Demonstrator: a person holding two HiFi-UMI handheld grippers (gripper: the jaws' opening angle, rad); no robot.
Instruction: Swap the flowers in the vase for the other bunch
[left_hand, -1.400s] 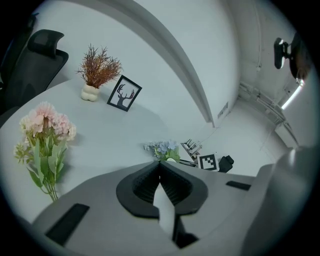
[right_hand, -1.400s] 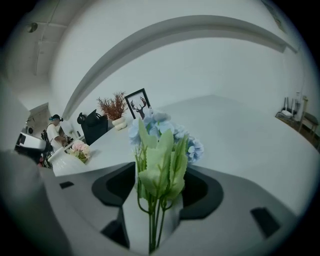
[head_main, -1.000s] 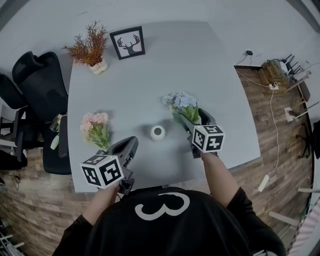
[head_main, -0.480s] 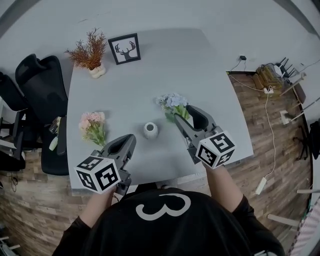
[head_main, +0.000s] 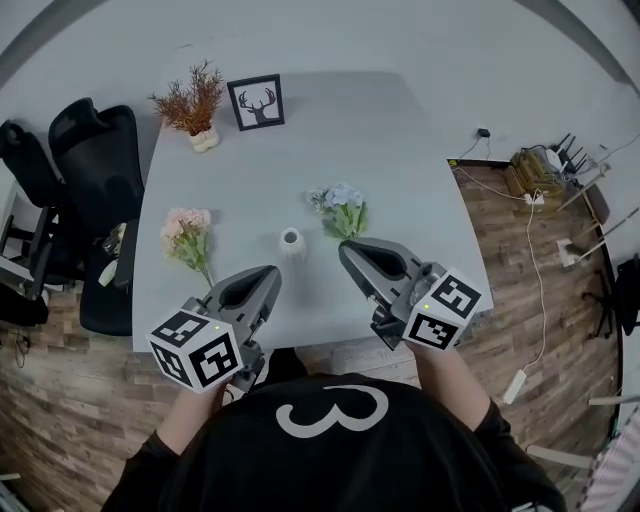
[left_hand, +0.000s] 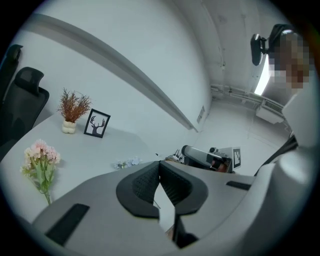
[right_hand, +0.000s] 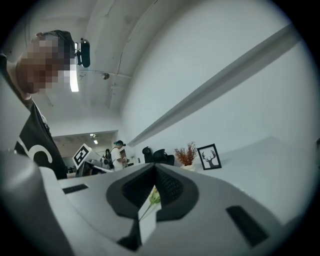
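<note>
The small white vase (head_main: 291, 241) stands upright near the middle of the grey table (head_main: 400, 160). The blue bunch (head_main: 340, 206) lies on the tabletop just to its right, blooms toward the far edge and stems toward the person. The pink bunch (head_main: 187, 231) lies flat further off to the vase's left, apart from it.

The right gripper (right_hand: 154, 166) is held above the near edge of the table, its tips short of the blue stems and touching neither them nor the vase. Its jaws have just been closing and now meet at the tips with nothing between them. The left gripper (left_hand: 160, 163) is held on the other side, near the pink bunch's stem ends but clear of them. Its jaws also meet at the tips and grip nothing.

At the far left corner of the table a framed deer picture (head_main: 256, 102) stands beside a pot of dried russet sprigs (head_main: 196, 104). A black office chair (head_main: 95, 160) stands off the table's left side.
</note>
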